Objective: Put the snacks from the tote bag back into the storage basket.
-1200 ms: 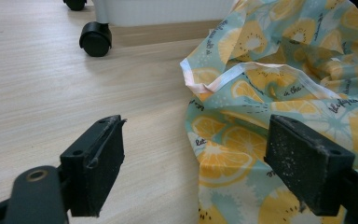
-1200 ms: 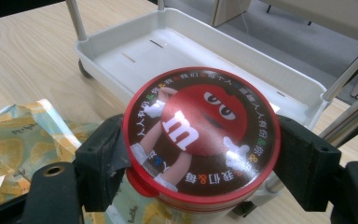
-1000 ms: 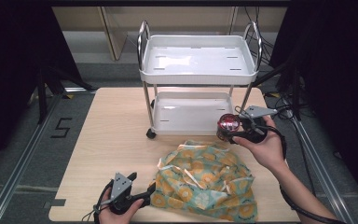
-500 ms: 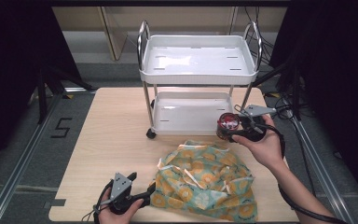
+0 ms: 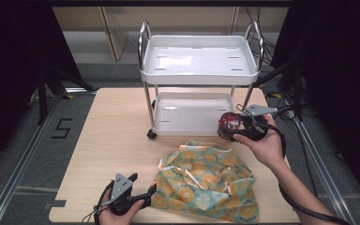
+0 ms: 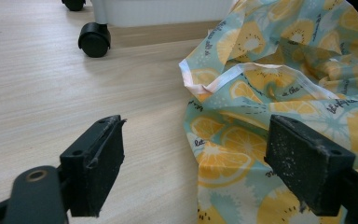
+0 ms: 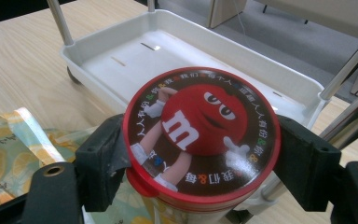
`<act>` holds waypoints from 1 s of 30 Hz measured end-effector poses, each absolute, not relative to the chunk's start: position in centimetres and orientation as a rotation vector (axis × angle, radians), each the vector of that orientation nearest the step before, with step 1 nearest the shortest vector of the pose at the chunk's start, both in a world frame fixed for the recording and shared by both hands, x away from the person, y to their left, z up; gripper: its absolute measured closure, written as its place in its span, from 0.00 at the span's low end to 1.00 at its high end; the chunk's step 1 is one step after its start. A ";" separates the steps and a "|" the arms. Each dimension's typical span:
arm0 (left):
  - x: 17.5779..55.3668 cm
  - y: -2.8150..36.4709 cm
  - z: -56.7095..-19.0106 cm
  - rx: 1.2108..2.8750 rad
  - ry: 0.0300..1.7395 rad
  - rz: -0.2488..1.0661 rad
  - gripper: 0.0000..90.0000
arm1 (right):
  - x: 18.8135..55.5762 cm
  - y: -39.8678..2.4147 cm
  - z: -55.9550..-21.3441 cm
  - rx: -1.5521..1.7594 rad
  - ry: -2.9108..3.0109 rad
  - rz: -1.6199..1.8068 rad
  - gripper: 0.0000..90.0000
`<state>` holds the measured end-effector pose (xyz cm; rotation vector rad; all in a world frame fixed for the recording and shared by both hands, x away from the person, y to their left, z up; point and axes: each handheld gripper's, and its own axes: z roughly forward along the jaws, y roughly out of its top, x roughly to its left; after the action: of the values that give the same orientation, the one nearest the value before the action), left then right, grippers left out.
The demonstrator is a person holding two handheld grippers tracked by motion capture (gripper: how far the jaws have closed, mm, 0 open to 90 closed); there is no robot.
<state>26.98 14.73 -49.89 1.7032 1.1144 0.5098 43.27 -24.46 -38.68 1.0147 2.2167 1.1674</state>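
High view, layout: pale wooden table; white two-tier trolley cart with chrome posts on its far half; crumpled teal cloth bag printed with orange slices on the near half, right of centre.
Right gripper: held in a hand at the right, above the table, just beside the cart's lower tray at its near right corner.
Right jaws: clamped on a round red-lidded candy tub with a cartoon figure on top, one pad pressing each side below the lid; lid faces the right gripper view's camera.
Tub position: off the table, between bag and lower tray, near the cart's right post.
Left gripper: low at the near edge of the table, left of the bag.
Left jaws: apart, nothing gripped; right pad over the bag's edge, left pad over bare wood.
Cart castor: black, far left in the left gripper view.
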 end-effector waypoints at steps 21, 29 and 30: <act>26.9 14.7 -49.8 1.708 1.116 0.515 0.21 | 43.8 -24.4 -38.9 0.987 2.239 1.139 0.29; 26.9 14.6 -49.9 1.695 1.115 0.509 0.21 | 43.8 -24.3 -38.8 1.017 2.225 1.149 0.29; 26.9 14.6 -49.9 1.693 1.115 0.508 0.21 | 43.9 -24.3 -38.8 1.016 2.224 1.149 0.29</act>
<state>26.94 14.61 -49.89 1.6929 1.1150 0.5084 43.86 -24.31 -38.83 1.0157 2.2239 1.1485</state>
